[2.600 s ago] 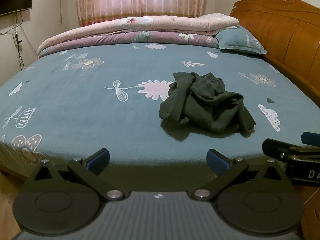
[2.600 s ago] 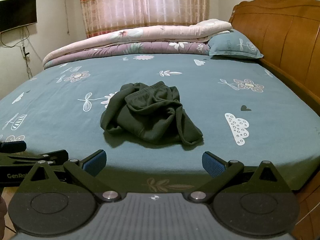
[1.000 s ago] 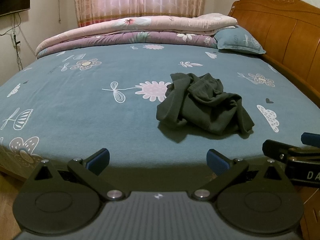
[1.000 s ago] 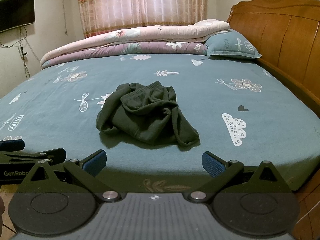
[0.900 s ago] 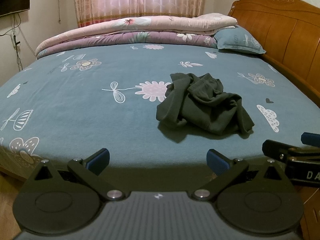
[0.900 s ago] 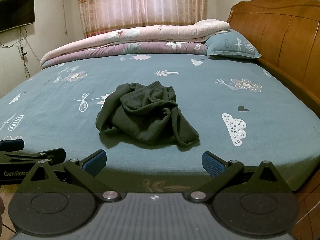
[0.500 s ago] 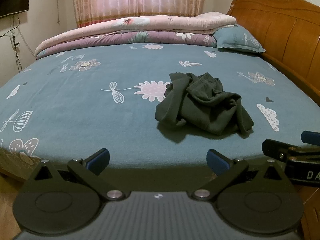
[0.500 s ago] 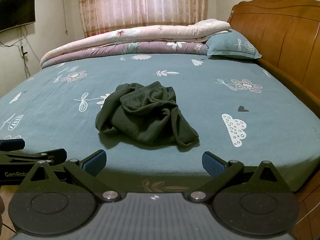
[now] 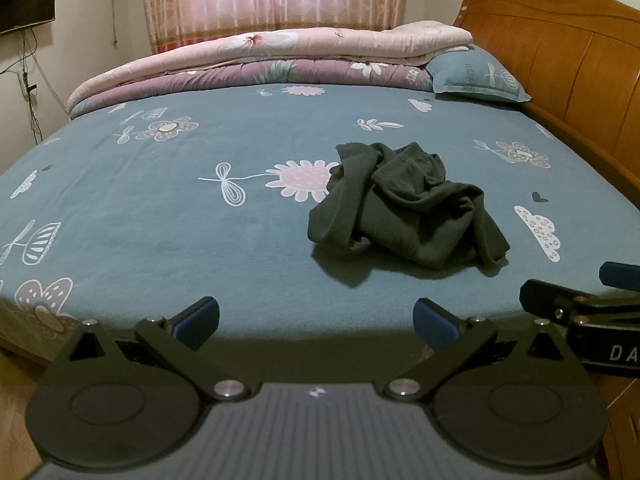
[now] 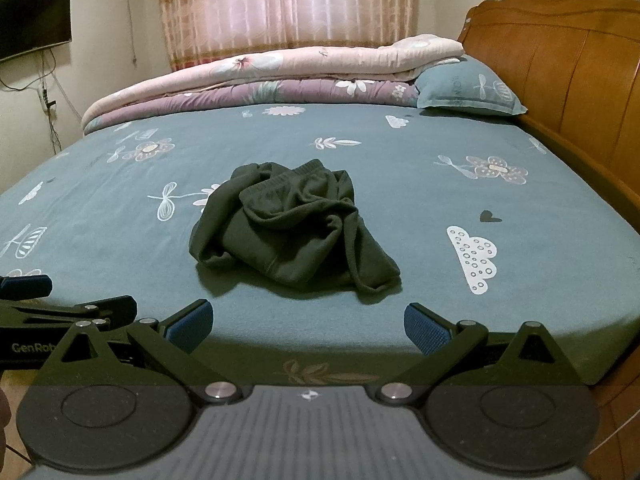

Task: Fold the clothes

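A dark green garment (image 9: pixel 404 210) lies crumpled in a heap on the blue flower-print bedsheet (image 9: pixel 160 216), near the bed's front edge. In the right wrist view the same garment (image 10: pixel 292 228) sits just left of centre, its ribbed waistband on top. My left gripper (image 9: pixel 316 318) hangs open at the front edge of the bed, short of the heap and to its left. My right gripper (image 10: pixel 307 326) is open too, right in front of the heap, apart from it. Each gripper shows at the edge of the other's view.
Folded pink and purple quilts (image 9: pixel 256 60) lie across the far end of the bed. A blue pillow (image 9: pixel 476 74) rests by the wooden headboard (image 9: pixel 576 64) on the right. A curtain (image 10: pixel 288 4) hangs behind, a dark screen (image 10: pixel 32 24) on the left wall.
Both grippers have edged slightly forward toward the bed. The garment has not moved and both grippers stay open.
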Tool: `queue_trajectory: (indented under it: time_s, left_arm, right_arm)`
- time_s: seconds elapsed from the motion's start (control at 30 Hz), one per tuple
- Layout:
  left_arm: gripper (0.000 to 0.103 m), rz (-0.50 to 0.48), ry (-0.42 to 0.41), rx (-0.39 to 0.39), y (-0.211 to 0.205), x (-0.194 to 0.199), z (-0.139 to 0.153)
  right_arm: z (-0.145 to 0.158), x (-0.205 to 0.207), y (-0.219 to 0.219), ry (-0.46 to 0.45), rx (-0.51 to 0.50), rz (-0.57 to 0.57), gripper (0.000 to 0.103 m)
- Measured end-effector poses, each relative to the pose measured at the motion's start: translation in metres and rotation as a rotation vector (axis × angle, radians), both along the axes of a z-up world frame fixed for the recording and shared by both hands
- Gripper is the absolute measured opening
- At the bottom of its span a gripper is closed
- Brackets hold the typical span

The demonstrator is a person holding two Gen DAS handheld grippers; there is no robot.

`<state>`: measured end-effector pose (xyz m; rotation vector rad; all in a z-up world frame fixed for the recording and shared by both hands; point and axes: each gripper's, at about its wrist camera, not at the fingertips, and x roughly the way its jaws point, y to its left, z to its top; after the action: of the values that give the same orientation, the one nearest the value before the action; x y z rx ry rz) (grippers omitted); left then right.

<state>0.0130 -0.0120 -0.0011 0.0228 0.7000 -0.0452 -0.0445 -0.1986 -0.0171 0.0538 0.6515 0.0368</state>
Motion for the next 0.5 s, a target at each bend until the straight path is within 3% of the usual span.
queue_trajectory:
  time_s: [0.5]
  left_arm:
    - [0.102, 0.002, 0.028, -0.01, 0.0, 0.028, -0.014]
  right_arm:
    - [-0.017, 0.027, 0.0, 0.037, -0.002, 0.008, 0.103]
